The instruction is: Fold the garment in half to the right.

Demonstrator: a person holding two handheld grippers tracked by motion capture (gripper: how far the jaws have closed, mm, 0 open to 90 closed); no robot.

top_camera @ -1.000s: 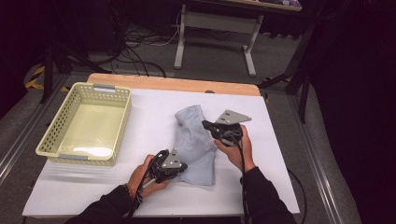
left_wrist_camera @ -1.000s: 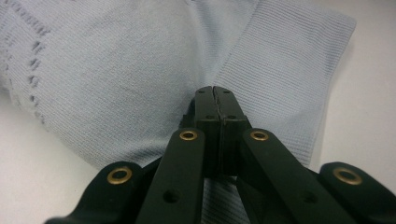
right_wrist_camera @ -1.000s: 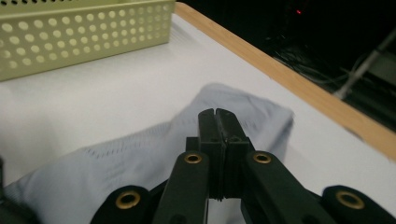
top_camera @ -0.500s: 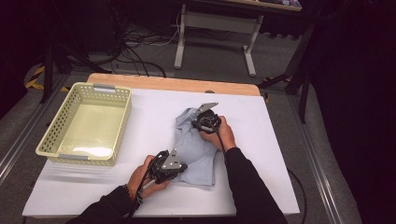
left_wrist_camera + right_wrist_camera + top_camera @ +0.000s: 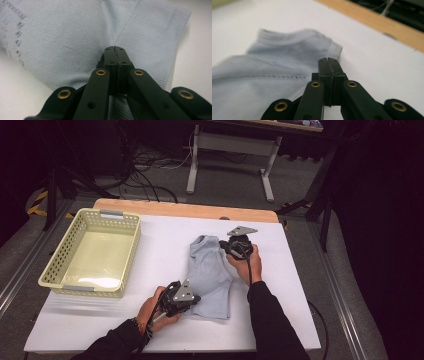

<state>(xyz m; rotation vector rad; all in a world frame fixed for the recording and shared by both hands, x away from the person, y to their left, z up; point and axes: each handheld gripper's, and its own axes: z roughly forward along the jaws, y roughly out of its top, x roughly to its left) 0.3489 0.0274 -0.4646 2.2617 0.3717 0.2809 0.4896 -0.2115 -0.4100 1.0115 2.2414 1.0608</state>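
High view: light-blue shirt (image 5: 210, 277) lies lengthwise, collar toward table's far edge.

Pale blue ribbed-knit shirt (image 5: 210, 277) mid-frame on a white table (image 5: 160, 250), pale yellow lattice basket (image 5: 92, 252) at left, both grippers black.

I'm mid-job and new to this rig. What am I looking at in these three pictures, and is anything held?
No robot here: a person holds a two-jaw tool in each hand. The high view looks down on a white table with a pale blue garment and a yellow basket to its left. The left gripper sits at the garment's near edge; its own camera shows the jaws shut over the fabric. The right gripper is at the far end; its camera shows jaws shut by the collar. Whether either pinches cloth is unclear.
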